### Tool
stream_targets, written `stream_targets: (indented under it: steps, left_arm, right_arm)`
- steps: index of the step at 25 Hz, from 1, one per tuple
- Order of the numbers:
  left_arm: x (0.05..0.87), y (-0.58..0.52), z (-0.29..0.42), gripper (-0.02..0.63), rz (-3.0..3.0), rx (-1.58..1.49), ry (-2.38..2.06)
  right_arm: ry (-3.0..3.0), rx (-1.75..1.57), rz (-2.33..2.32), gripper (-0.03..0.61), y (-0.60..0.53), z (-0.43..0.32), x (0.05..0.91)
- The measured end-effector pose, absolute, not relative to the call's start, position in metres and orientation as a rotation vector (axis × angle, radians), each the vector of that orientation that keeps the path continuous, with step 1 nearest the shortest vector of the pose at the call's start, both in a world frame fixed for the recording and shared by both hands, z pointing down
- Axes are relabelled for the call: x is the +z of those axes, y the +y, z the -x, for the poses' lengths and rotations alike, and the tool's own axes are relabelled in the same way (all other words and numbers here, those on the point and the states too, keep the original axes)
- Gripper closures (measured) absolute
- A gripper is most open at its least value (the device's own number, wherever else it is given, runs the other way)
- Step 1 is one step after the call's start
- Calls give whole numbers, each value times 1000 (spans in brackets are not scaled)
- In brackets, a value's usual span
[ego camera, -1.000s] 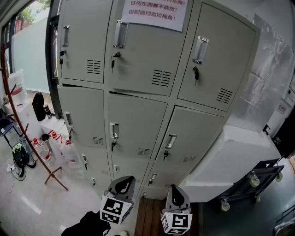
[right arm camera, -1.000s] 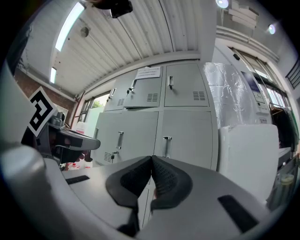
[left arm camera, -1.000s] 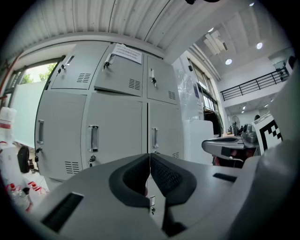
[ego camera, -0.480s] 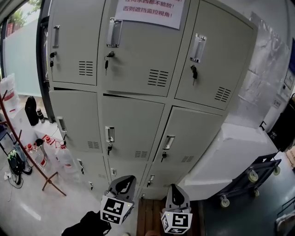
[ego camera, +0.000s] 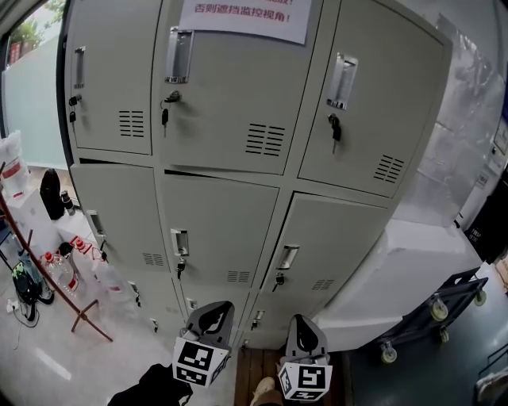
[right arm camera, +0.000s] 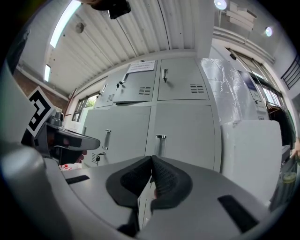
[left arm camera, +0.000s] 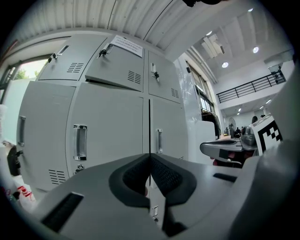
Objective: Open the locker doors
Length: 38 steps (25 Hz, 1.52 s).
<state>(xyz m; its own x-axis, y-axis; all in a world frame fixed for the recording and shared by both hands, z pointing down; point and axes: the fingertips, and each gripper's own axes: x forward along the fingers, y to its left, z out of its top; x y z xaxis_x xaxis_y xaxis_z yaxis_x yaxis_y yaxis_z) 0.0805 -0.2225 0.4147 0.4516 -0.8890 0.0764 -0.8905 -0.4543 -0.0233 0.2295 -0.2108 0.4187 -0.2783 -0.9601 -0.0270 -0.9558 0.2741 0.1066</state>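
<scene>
A bank of grey metal lockers (ego camera: 238, 214) fills the head view, with three columns and all visible doors closed. Each door has a chrome handle, such as the middle one (ego camera: 180, 242) and the right one (ego camera: 288, 257), and keys hang in some locks. A paper notice (ego camera: 242, 17) is stuck on the top middle door. My left gripper (ego camera: 208, 317) and right gripper (ego camera: 304, 329) are held side by side low in front of the lockers, apart from them. Both are shut and hold nothing: the pads meet in the left gripper view (left arm camera: 150, 161) and in the right gripper view (right arm camera: 151, 164).
A white cabinet (ego camera: 413, 262) stands against the lockers' right side, with a dark wheeled cart (ego camera: 429, 317) in front of it. On the left floor are a red stand (ego camera: 48, 270) and several bottles (ego camera: 67, 266). Wooden boards (ego camera: 254, 373) lie under the grippers.
The lockers have grown larger and slid left in the head view, as the view moved closer. Both grippers stay shut and keep their place in the view. No door has moved.
</scene>
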Motion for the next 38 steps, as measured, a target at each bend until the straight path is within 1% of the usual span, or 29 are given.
stream_targets:
  steps: [13, 14, 15, 16, 21, 26, 31, 37, 38]
  left_arm:
    - [424, -298, -85, 589, -2569, 159, -1736]
    - [425, -302, -85, 589, -2562, 161, -1743]
    - [426, -306, -84, 589, -2554, 162, -1750]
    - [427, -309, -83, 589, -2545, 162, -1756]
    - [434, -320, -80, 589, -2505, 171, -1781]
    - [440, -324, -75, 589, -2467, 187, -1803]
    - [442, -326, -67, 589, -2442, 177, -1836]
    - [445, -320, -60, 589, -2427, 179, -1838]
    - [445, -318, -59, 589, -2428, 178, -1835]
  right_arm:
    - [-2592, -153, -1710, 561, -307, -223, 417]
    - [-2609, -149, -1689, 548, -312, -221, 417]
    - [-2624, -146, -1669, 499, -317, -219, 417]
    - [-2636, -145, -1653, 472, -322, -216, 416]
    - [-2671, -140, -1592, 421, -348, -203, 414]
    - [-2667, -144, -1545, 392, -371, -190, 417]
    - [-2642, -159, -1535, 390, -383, -182, 422]
    - [-2595, -180, -1589, 452, -383, -186, 423]
    - [-2591, -180, -1592, 453, -381, -186, 423]
